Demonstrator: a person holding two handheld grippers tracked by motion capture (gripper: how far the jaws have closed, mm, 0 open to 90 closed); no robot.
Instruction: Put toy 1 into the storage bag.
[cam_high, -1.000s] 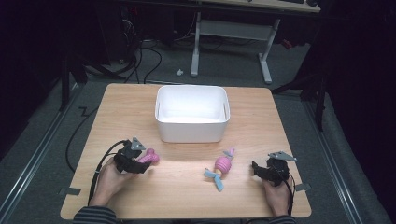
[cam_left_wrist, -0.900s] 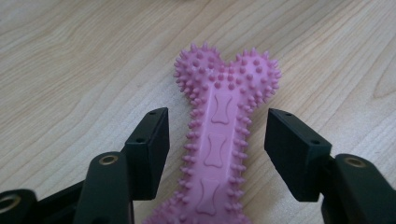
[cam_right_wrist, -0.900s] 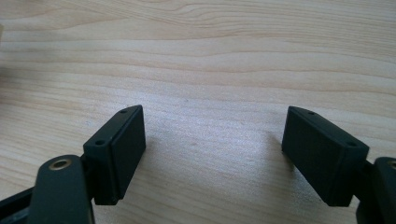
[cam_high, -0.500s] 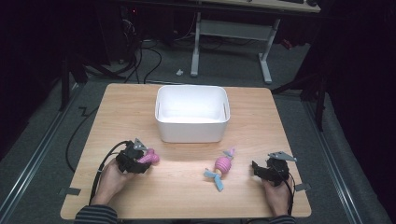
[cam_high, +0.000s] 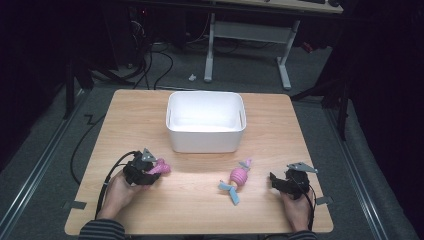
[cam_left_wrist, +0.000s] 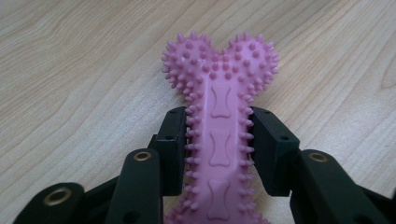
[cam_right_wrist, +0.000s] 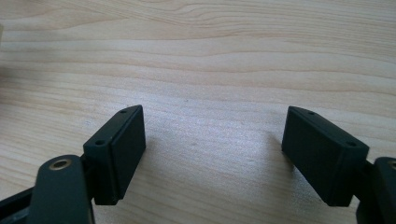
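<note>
A pink spiked rubber bone (cam_left_wrist: 219, 100) lies on the wooden table (cam_high: 200, 210) at the front left. My left gripper (cam_left_wrist: 218, 140) has just closed and is now shut on its shaft, both pads pressing the spikes. In the high view the bone (cam_high: 161, 167) pokes out to the right of the left gripper (cam_high: 150, 172). A pink ball toy with light blue and pink tails (cam_high: 238, 178) lies front centre. My right gripper (cam_high: 275, 181) rests at the front right, open, and its gripper view shows bare wood between the jaws (cam_right_wrist: 212, 149).
A white rectangular bin (cam_high: 206, 121) stands at the table's middle back, with nothing visible inside it. Each gripper trails a black cable. Dark floor and a desk frame lie beyond the far edge.
The left jaws have closed onto the pink bone. Both hands and the ball toy have stayed where they were.
</note>
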